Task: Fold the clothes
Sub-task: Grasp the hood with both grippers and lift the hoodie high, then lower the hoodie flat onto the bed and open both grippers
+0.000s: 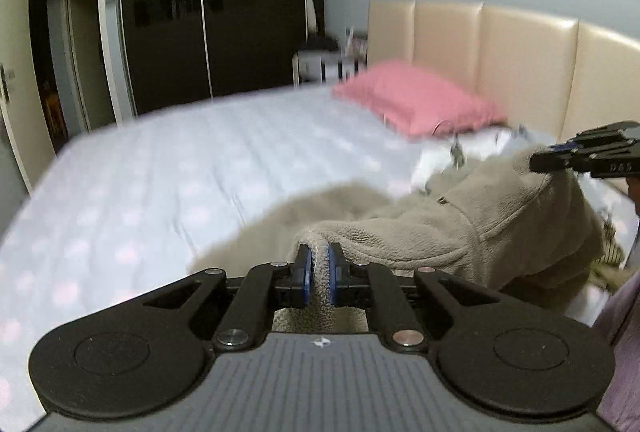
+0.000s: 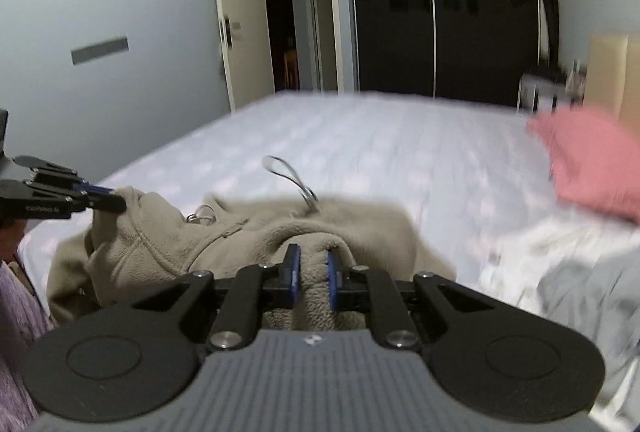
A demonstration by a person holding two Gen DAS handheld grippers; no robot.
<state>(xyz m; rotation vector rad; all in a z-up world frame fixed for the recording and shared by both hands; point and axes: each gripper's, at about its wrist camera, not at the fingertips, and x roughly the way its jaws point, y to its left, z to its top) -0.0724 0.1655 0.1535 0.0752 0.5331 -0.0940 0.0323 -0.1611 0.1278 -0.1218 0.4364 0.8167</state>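
The left hand-held gripper (image 1: 318, 264) and right hand-held gripper (image 2: 313, 266) are each clamping a separate edge of the beige fleece hoodie (image 1: 460, 228), suspending it spread over the bed (image 1: 180, 160)'s near edge for folding.

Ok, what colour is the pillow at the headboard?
Pink, plain; the pillow shows best in the left wrist view.

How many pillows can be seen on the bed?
1: a pink pillow lies against the headboard, beyond the beige fleece. Others may be hidden outside the views.
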